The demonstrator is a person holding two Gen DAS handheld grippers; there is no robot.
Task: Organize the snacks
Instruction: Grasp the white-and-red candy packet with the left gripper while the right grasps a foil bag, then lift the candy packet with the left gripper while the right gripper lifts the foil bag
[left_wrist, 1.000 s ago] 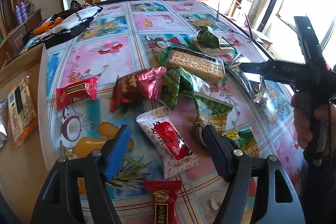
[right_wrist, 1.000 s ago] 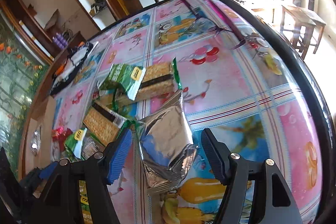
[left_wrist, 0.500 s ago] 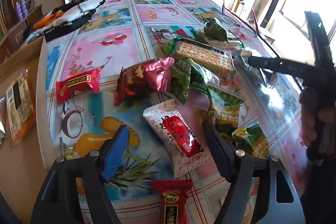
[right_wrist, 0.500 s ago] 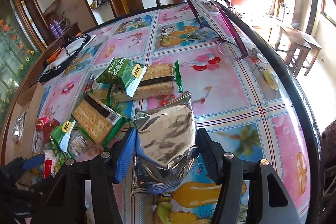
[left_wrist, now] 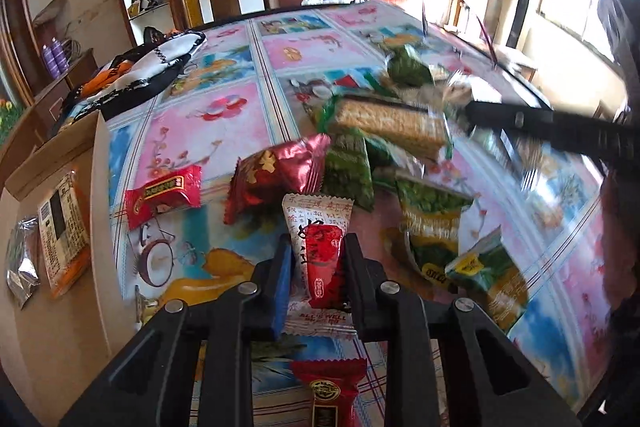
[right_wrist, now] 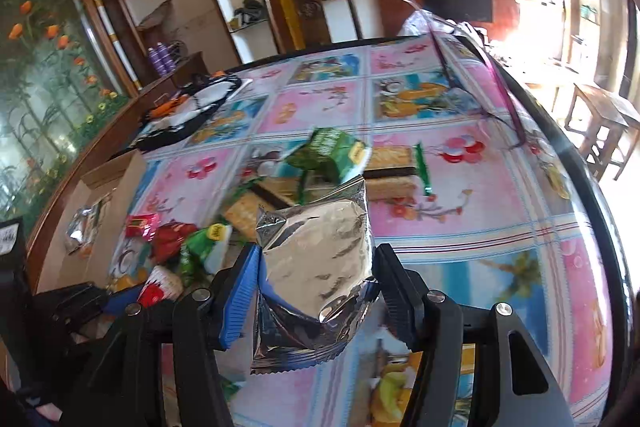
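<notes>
A round worktop (left_wrist: 208, 131) under a bright fruit-and-flower oilcloth fills both views, a wooden chair and a dark television behind it. In the left wrist view the left gripper (left_wrist: 316, 275) is closing its fingers on a white-and-red candy packet (left_wrist: 320, 247) at lower centre; the packet's long axis runs up the frame, in line with the fingers. An open cardboard box (left_wrist: 52, 163) with two packets in it sits at the left edge, nearer this hand. In the right wrist view the right gripper (right_wrist: 316, 287) grips a silver foil pouch (right_wrist: 316, 263) across its width, apparently lifted clear; the box (right_wrist: 100, 183) lies well off to the left, beyond the snack pile
</notes>
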